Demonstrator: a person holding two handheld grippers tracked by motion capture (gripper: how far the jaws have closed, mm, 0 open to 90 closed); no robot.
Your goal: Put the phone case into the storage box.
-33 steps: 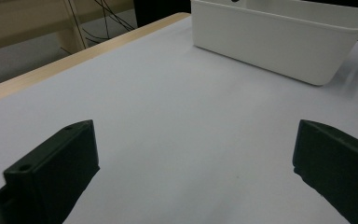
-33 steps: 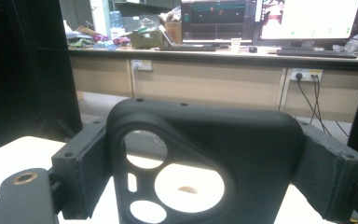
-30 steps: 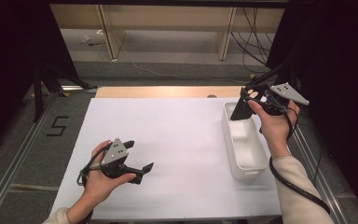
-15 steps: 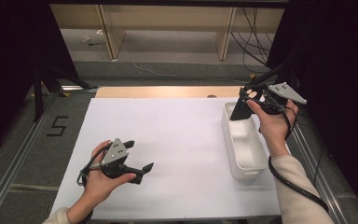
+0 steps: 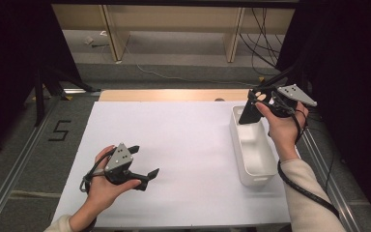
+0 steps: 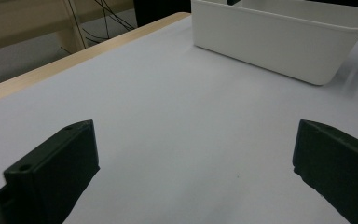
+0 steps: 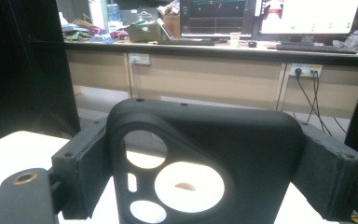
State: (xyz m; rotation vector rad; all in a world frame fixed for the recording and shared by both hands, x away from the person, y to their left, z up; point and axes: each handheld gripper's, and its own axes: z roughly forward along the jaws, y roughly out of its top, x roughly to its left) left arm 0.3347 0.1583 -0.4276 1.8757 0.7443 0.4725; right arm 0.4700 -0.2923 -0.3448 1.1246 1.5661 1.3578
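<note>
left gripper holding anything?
No: the left gripper has its black jaws wide apart, with bare white table sheet between them.

floor (image 5: 174,72) — grey | desk (image 7: 214,46) — monitors (image 7: 307,14) lit | surroundings dark

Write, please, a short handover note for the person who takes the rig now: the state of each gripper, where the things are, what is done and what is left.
Right gripper: shut on a black phone case with camera cut-outs, held above the far end of the white bin.
Left gripper: open, holding nothing, low over the white table cover at the near left, its jaws pointing toward the bin.
Bin: stands at the right side of the table; the part of its inside that shows looks empty.
Done: the case is gripped and lifted.
Left: probably to lower the case into the bin and release it. The pictures do not settle the direction.
</note>
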